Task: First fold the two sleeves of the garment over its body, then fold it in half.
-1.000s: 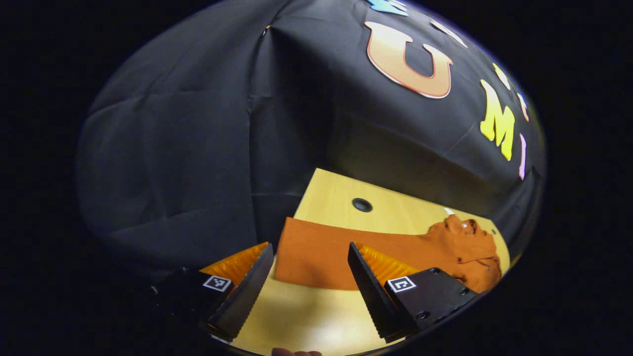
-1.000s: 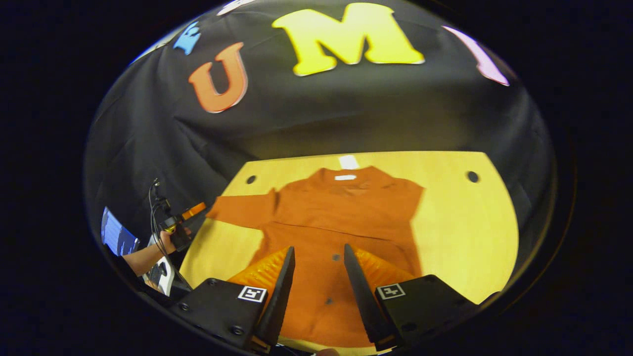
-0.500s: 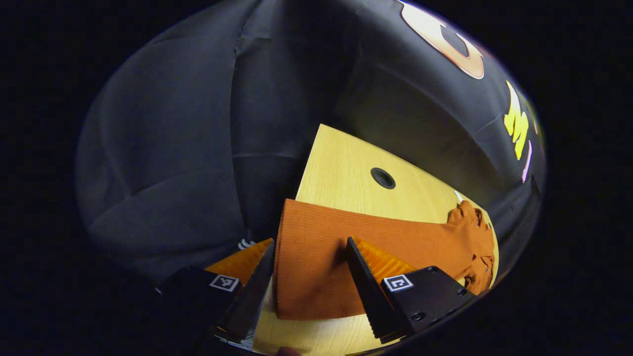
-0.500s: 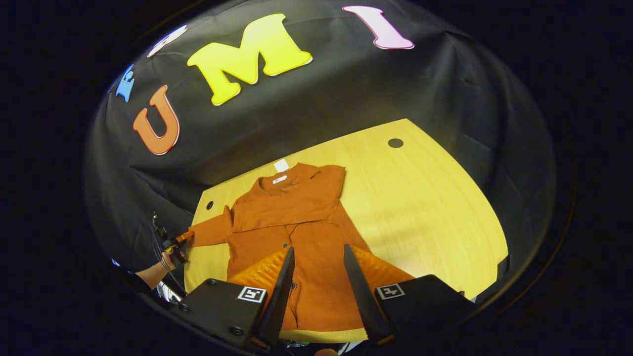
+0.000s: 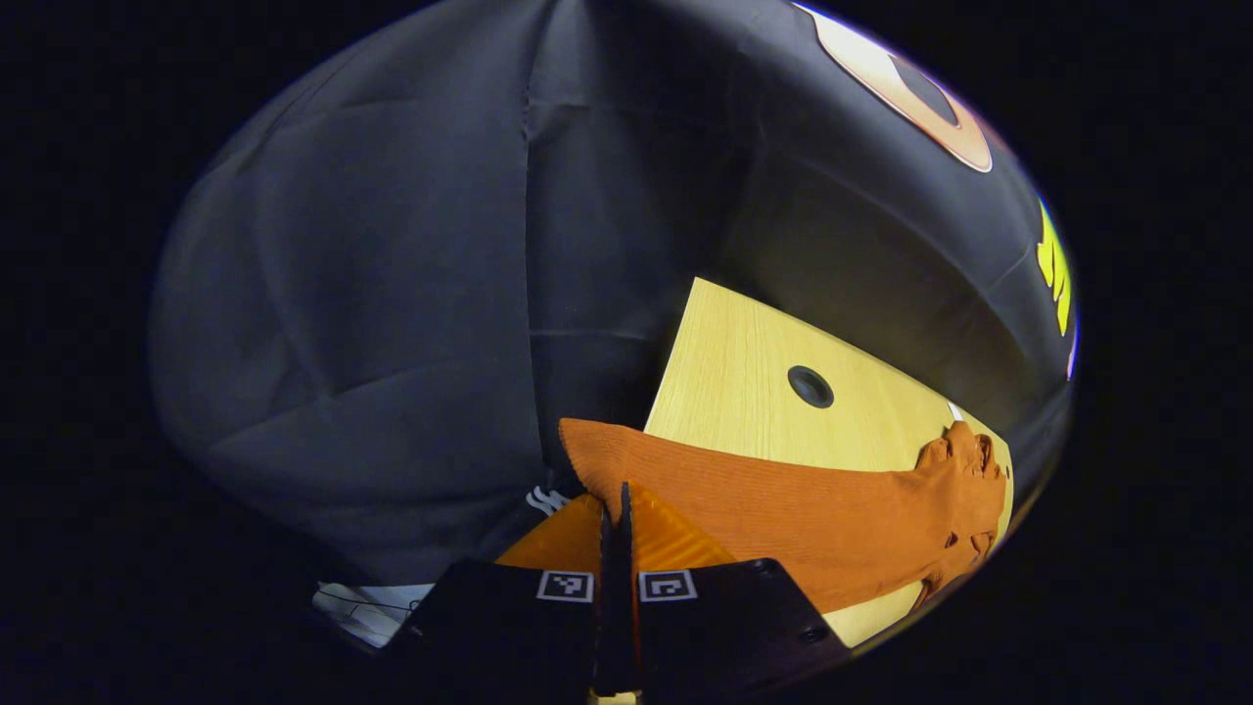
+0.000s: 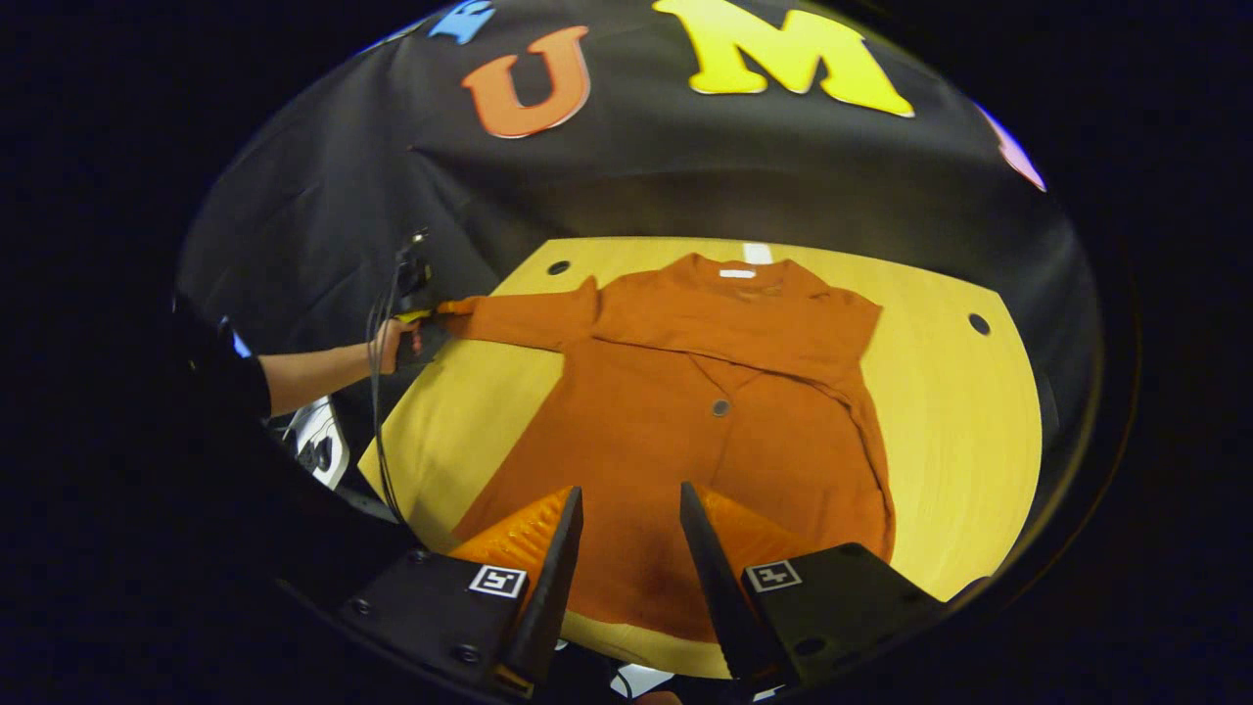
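The shirt [image 6: 705, 411] is laid flat on the table [image 6: 969, 411], one sleeve already folded over its body. The outstretched sleeve [image 5: 783, 509] is pinched at its cuff by the left gripper [image 5: 617, 509], jaws closed; the right gripper [image 6: 626, 529] is held part-open and empty above the hem. Judged next: the cuff is to be carried across onto the body.

Left tool [image 5: 619, 509] closed; right tool [image 6: 626, 519] parted

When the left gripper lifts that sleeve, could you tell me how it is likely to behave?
Probably floppy: the sleeve is soft ribbed knit, lying flat on the table, so it should sag from the left gripper pinching its cuff. Likely light for its size. The ribbing looks grippy, so slipping seems unlikely, though the shirt may drag along.
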Demonstrator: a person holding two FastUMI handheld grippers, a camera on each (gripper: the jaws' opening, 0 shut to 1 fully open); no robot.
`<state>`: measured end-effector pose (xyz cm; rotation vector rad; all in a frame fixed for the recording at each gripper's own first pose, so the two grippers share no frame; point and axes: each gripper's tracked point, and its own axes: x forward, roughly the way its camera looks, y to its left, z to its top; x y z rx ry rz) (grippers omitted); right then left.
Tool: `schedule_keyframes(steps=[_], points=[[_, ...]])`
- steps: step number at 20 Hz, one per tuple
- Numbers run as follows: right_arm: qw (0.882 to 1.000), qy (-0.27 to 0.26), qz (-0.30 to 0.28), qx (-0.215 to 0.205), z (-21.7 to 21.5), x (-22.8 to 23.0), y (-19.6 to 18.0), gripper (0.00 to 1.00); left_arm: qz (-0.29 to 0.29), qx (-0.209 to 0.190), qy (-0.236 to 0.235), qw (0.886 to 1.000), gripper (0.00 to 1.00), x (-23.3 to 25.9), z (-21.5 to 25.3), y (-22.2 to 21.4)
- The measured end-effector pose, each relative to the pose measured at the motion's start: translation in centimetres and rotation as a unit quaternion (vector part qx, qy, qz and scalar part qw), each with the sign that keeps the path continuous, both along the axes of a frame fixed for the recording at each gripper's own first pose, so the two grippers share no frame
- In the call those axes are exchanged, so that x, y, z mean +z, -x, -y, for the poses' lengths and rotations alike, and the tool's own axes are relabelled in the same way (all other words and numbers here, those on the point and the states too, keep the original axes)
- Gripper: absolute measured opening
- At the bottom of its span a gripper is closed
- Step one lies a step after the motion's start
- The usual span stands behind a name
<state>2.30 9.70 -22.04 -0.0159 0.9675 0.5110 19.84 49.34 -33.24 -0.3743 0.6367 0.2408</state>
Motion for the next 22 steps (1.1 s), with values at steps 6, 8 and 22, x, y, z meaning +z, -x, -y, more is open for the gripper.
schedule_keyframes(steps=[6,8,22], points=[[0.997,-0.05,0.019,-0.06,3.0,1.7,-2.5,0.76,0.062,-0.05,-0.009,0.997,0.03,9.1,7.3,-0.6],[0.994,-0.067,0.031,-0.082,4.6,2.3,-3.2,0.89,0.075,-0.061,-0.01,0.995,0.03,12.0,10.0,-0.5],[0.972,-0.053,0.122,-0.194,26.9,8.2,2.6,0.89,0.057,-0.201,-0.076,0.975,0.03,17.6,43.5,-6.6]])
